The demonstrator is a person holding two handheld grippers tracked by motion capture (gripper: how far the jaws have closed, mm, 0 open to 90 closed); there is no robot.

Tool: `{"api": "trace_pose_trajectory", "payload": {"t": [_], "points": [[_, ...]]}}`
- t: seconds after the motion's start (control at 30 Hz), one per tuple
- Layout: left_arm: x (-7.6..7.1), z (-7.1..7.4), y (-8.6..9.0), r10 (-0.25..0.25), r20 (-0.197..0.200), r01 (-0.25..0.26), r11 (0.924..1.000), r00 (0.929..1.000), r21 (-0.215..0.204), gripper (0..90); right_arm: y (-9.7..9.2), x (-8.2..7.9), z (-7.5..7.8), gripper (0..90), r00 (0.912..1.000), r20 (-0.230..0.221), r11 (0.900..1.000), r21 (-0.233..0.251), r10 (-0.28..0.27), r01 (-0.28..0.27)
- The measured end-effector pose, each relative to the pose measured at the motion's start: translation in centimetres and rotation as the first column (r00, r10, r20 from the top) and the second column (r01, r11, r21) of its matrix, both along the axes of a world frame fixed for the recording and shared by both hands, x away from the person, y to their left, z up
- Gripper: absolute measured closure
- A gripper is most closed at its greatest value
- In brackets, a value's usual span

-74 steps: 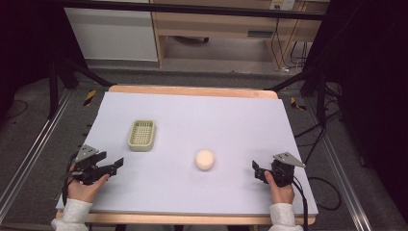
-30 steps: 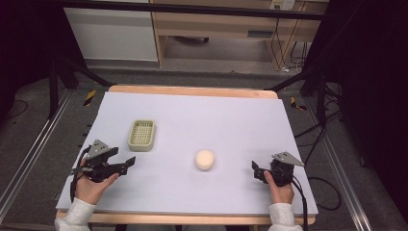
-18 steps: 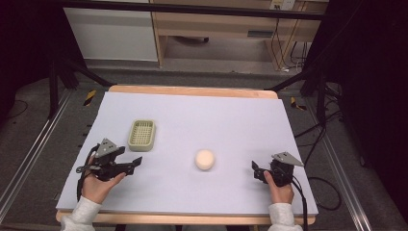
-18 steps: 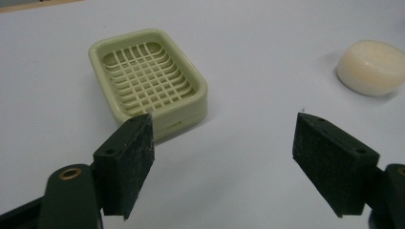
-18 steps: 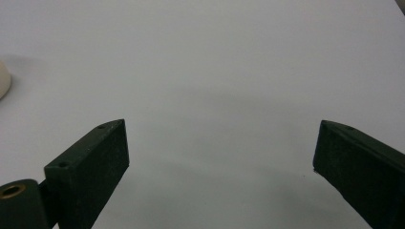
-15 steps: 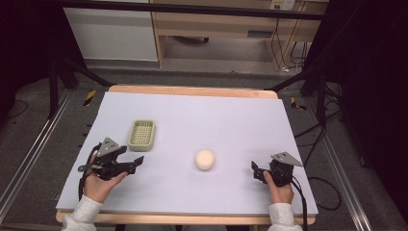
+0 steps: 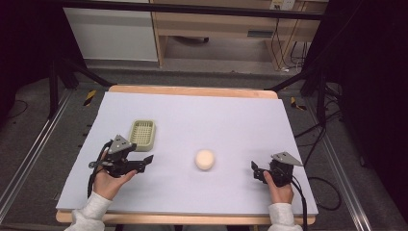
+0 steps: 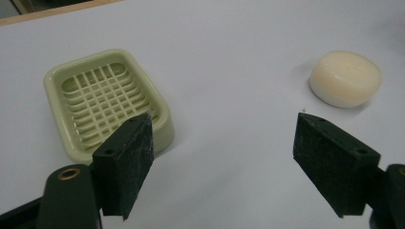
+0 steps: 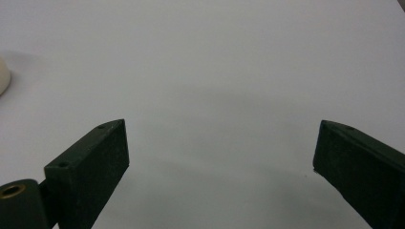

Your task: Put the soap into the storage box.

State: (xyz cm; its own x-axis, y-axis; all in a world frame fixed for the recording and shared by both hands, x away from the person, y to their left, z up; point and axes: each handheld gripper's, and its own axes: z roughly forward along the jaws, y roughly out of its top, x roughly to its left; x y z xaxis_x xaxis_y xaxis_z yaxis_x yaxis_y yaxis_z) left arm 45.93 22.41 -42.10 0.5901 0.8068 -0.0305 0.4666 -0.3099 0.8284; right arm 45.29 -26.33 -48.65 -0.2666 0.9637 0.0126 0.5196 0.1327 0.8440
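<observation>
Left gripper view: the left gripper (image 8: 222, 157) gapes wide, a green soap dish (image 8: 105, 100) just beyond its left jaw, a cream soap bar (image 8: 346, 78) ahead right. The right gripper (image 9: 219, 167) also spreads wide, soap at far left.

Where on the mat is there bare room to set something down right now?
Free: the whole far half of the mat beyond the soap dish, and the stretch between the soap and the right gripper. Tightest: the near-left, where the left gripper sits beside the dish.
</observation>
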Motion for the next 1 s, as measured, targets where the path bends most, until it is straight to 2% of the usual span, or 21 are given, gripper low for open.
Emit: {"api": "trace_pose_trajectory", "payload": {"t": [0.4, 0.57, 1.0], "points": [[0.6, 0.6, -2.7, -0.044, 0.001, 0.044, 0.9990, 0.9990, -0.002, 21.2, 0.0, 0.0, 0.0, 5.3, 1.0000, -0.003, 1.0000, 0.004, 0.001, -0.001], [0.9, 0.7, -4.1, -0.072, -0.001, 0.072, 0.9973, 0.9974, 0.014, 20.9, -0.1, 0.0, 0.0, 5.3, 1.0000, 0.000, 1.0000, 0.003, 0.002, -0.002], [1.2, 0.7, -5.7, -0.093, -0.005, 0.094, 0.9955, 0.9956, 0.014, 20.8, 0.0, 0.0, 0.0, 5.2, 1.0000, 0.002, 1.0000, 0.000, -0.002, 0.002]]}}
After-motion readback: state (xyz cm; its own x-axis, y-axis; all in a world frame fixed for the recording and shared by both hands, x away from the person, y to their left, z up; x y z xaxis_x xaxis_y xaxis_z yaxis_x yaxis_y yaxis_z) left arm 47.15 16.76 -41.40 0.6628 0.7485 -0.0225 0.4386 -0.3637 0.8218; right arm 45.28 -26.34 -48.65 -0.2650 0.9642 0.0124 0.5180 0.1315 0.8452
